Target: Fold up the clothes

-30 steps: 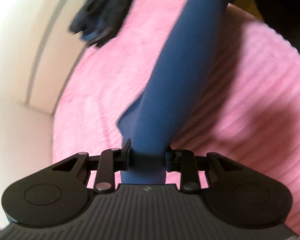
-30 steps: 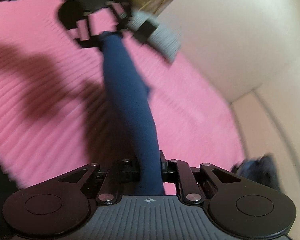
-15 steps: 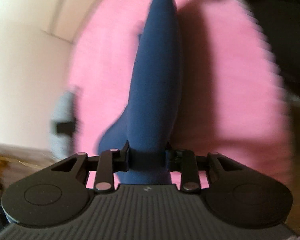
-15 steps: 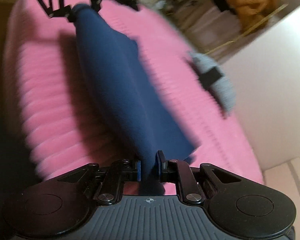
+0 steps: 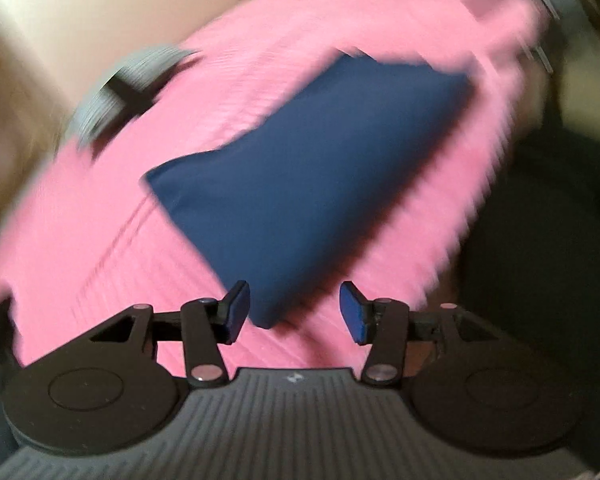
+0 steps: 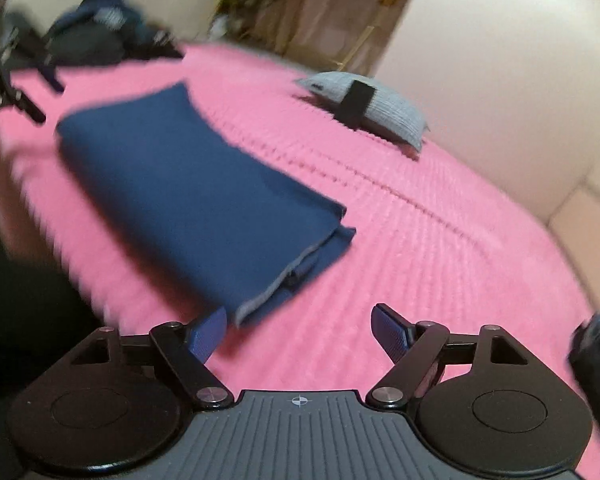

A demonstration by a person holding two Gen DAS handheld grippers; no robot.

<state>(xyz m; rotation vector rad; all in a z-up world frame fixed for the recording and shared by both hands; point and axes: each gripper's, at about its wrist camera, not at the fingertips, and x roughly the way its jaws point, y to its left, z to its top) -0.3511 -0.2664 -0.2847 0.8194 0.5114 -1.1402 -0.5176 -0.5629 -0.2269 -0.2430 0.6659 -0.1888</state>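
A folded navy blue garment lies flat on the pink ribbed blanket. My left gripper hovers just behind one corner of it, jaws opening; the corner tip lies between the blue pads, untouched. My right gripper stands at the garment's opposite end, jaws opening wide, with the layered hem just ahead of its left pad and only blanket between the fingers. In the right wrist view the left gripper shows blurred at the far left.
A folded grey garment with a black band lies further back on the blanket. A dark pile of clothes sits at the far end, another dark piece at the right edge. Cream walls surround the blanket.
Both grippers held the navy garment stretched between them; now both have let go and opened, and it lies folded flat on the blanket. The left gripper swung round sharply.
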